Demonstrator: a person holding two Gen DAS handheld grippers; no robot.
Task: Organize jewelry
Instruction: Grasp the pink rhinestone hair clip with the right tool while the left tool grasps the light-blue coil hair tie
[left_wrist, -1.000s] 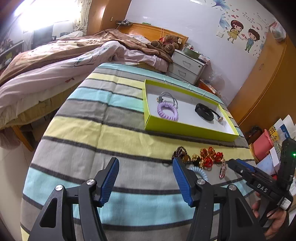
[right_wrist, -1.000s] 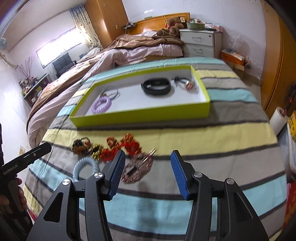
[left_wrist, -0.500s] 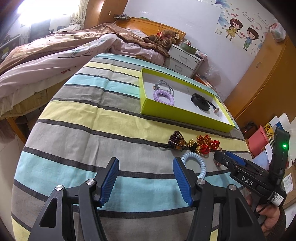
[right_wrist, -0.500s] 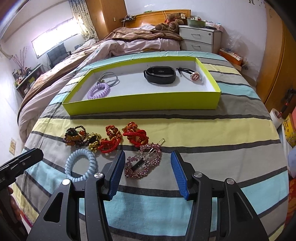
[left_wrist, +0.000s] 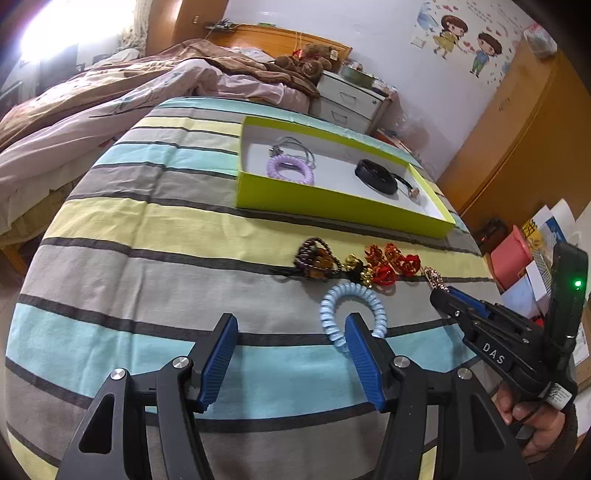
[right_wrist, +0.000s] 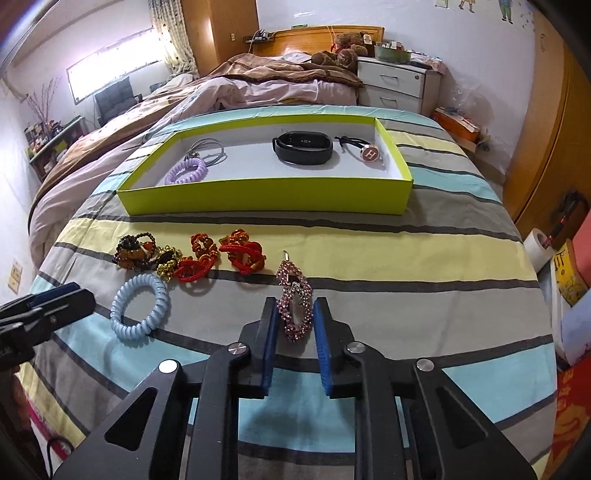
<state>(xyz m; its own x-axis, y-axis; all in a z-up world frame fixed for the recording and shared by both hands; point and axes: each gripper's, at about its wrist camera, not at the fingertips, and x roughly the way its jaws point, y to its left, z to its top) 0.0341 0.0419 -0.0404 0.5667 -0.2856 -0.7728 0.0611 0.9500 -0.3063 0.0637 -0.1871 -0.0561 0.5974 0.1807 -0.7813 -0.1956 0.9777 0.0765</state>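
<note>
My right gripper (right_wrist: 295, 306) is closing its jaws around a pink rhinestone hair clip (right_wrist: 291, 280) on the striped bedspread, and the pads touch the clip's sides. My left gripper (left_wrist: 291, 321) stands open over the cloth, with a light blue coil hair tie (left_wrist: 325, 306) just beyond its right finger. Behind lie a dark bead bracelet (right_wrist: 133, 251) and red knotted pieces (right_wrist: 242, 251). The lime-green box (right_wrist: 266, 195) holds a purple coil tie (right_wrist: 186, 173), a black band (right_wrist: 303, 147) and a tie with a round charm (right_wrist: 369, 153).
A rumpled duvet (left_wrist: 110, 96) covers the bed to the left. At the back stand a white nightstand (right_wrist: 399, 85) and a wooden wardrobe (left_wrist: 524, 129). Boxes and papers (left_wrist: 517, 258) crowd the floor past the bedspread's right edge.
The right gripper's jaws have come in from wide apart onto the pink clip, which turned from slanted to lengthwise. The left gripper moved forward and down toward the blue coil tie.
</note>
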